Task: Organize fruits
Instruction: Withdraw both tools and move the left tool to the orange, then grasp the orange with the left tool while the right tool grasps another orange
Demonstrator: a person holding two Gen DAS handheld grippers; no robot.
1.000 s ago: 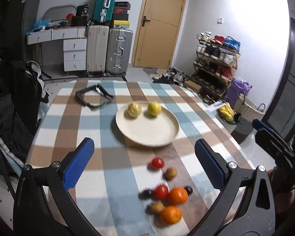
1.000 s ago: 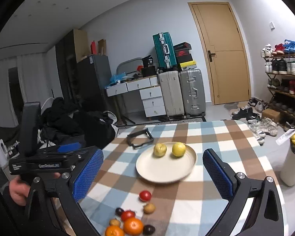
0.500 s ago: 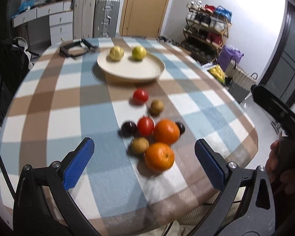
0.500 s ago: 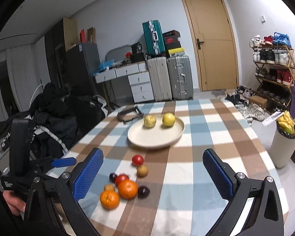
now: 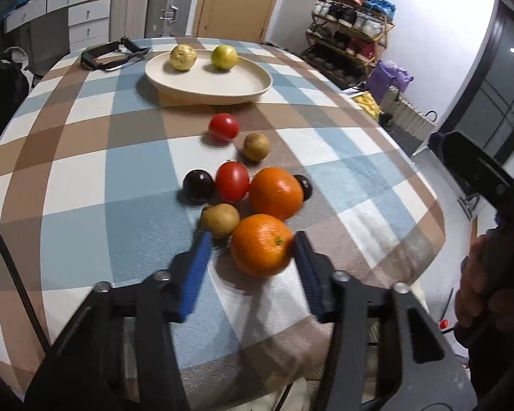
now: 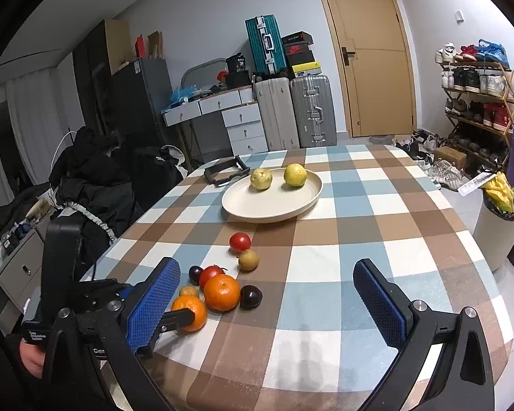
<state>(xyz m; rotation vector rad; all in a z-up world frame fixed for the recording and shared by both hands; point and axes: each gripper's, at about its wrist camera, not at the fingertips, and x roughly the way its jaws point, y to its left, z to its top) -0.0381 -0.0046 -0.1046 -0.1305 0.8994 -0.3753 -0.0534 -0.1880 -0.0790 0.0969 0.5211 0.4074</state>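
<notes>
- Closing on the nearest orange [image 5: 261, 245] at the table's near edge, the left gripper [image 5: 252, 257] has one pad touching, the other just short.
- Squeeze gently, lift clear of neighbouring fruit.
- Right gripper [image 6: 267, 303] hangs wide apart, empty.

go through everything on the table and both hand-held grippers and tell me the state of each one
Left hand-held gripper: jaws just closing around the near orange, left pad not clearly touching.
Near orange: on the cloth, between the pads.
Right hand-held gripper: open, empty.
Plate: holds two yellow-green fruits.
Other loose fruits: on the cloth, not plated.
</notes>
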